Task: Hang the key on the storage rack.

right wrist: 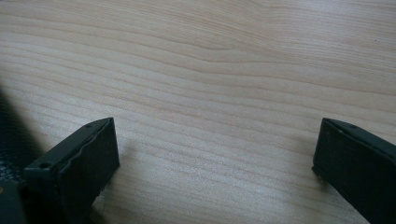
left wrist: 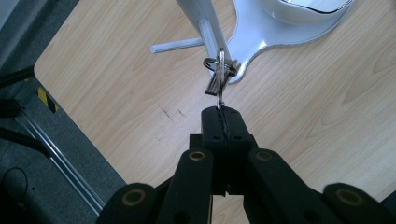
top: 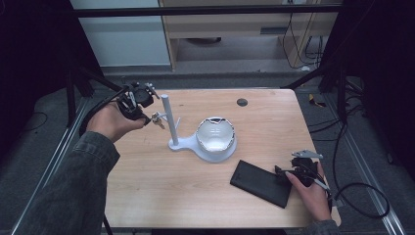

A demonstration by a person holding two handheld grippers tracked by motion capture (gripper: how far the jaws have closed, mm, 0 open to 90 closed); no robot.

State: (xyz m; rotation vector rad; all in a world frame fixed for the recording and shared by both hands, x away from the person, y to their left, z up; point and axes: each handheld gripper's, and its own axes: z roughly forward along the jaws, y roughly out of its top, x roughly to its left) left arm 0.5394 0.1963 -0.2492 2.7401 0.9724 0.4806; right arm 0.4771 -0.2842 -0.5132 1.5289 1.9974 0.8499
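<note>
Metal keys (left wrist: 218, 74) pinched in left gripper (left wrist: 221, 110), jaws pressed together on the bunch, ring just beside a peg of the white stand (left wrist: 252, 39). Bare wood all round toward the table (top: 147, 196) near-left edge. Right gripper (right wrist: 215, 154) spread wide over bare tabletop, beside black case (top: 259, 182).

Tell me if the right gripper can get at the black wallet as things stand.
Probably yes: the right gripper rests on the table with its jaws open, right beside the black wallet, and nothing lies between them.
</note>
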